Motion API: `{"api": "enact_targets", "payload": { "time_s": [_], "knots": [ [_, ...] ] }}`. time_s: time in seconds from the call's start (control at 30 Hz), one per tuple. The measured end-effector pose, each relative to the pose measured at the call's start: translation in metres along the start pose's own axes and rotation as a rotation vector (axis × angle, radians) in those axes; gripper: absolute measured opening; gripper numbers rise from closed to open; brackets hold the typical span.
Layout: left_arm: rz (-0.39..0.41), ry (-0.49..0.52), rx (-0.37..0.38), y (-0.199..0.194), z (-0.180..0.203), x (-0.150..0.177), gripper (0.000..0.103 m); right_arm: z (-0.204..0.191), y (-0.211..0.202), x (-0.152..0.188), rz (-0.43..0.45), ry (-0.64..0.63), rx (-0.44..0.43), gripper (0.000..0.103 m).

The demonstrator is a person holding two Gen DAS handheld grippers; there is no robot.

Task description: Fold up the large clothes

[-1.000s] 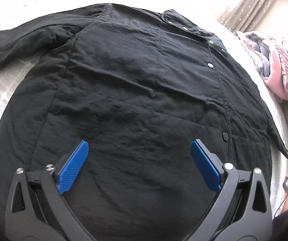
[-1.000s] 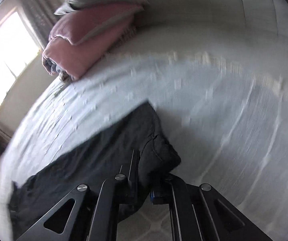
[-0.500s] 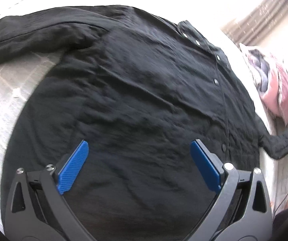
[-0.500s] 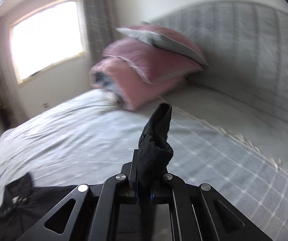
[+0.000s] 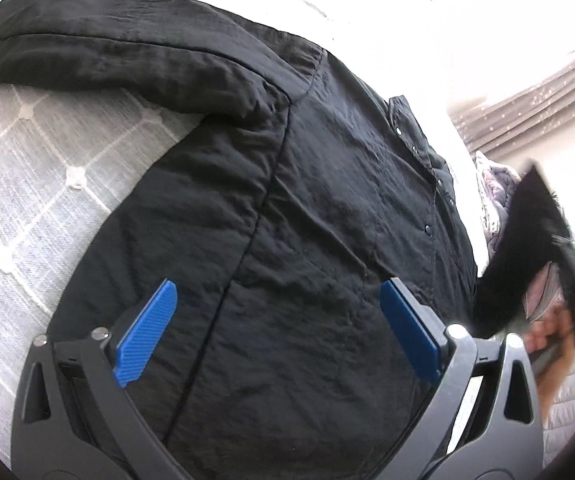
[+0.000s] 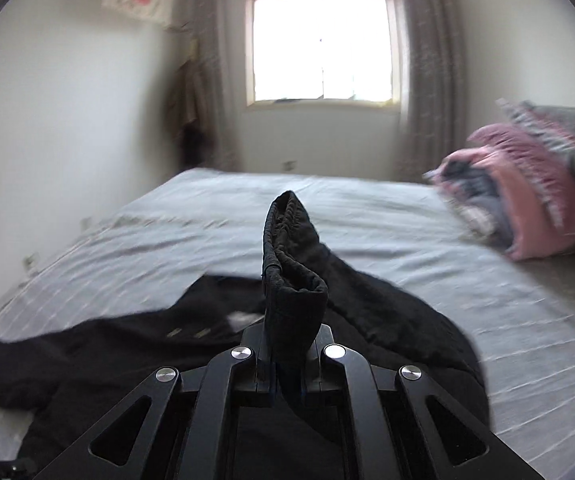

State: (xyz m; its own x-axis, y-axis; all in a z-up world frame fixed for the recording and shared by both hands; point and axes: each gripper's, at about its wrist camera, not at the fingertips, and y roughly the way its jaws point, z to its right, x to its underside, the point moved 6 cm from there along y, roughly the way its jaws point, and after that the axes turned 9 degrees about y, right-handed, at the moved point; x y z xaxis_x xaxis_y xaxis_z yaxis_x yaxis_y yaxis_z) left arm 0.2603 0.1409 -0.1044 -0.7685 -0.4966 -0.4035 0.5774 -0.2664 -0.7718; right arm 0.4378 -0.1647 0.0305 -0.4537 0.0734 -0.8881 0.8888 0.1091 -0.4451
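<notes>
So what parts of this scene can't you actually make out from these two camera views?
- Left wrist view: the black jacket's bottom hem is hidden behind the open left gripper and cut off by the frame edge.
- Left wrist view: the right gripper is motion-blurred behind the lifted sleeve.
- Right wrist view: the right gripper clamps the sleeve cuff, which covers its fingertips.
- Right wrist view: the pink bedding is blurred, so items can't be told apart.

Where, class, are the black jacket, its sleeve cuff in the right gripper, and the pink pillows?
black jacket (image 5: 327,240): left wrist view, front panel.
sleeve cuff (image 6: 293,280): right wrist view, folded cuff above the shut fingers.
pink pillows (image 6: 535,200): right wrist view, pink cover.
</notes>
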Motion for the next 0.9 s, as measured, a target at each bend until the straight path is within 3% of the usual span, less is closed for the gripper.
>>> {"api": "enact_targets", "payload": {
  "time_s": [0.17, 0.3, 0.5, 0.67, 0.77, 0.83, 0.9],
  "knots": [
    [0.016, -0.014, 0.014, -0.006, -0.007, -0.008, 0.101, -0.048, 0.069, 0.094, -0.200, -0.121, -0.009, 0.007],
    [0.032, -0.044, 0.019, -0.010, -0.017, -0.013, 0.101, -0.051, 0.096, 0.136, -0.306, -0.162, -0.022, 0.008],
    [0.038, -0.069, 0.024, -0.011, -0.021, -0.016, 0.101, -0.045, 0.100, 0.143, -0.350, -0.150, -0.077, 0.013],
    [0.054, -0.044, -0.003, -0.015, -0.017, -0.016, 0.101, -0.055, 0.091, 0.158, -0.399, -0.097, -0.135, 0.028],
    [0.063, -0.037, -0.015, -0.014, -0.015, -0.017, 0.101, -0.064, 0.082, 0.160, -0.430, -0.053, -0.218, 0.047],
    [0.066, -0.038, -0.027, -0.012, -0.016, -0.018, 0.101, -0.078, 0.066, 0.160, -0.469, -0.032, -0.322, 0.049],
    [0.085, -0.049, -0.036, -0.016, -0.022, -0.021, 0.101, -0.079, 0.052, 0.154, -0.440, -0.041, -0.269, 0.049]
  ]
}}
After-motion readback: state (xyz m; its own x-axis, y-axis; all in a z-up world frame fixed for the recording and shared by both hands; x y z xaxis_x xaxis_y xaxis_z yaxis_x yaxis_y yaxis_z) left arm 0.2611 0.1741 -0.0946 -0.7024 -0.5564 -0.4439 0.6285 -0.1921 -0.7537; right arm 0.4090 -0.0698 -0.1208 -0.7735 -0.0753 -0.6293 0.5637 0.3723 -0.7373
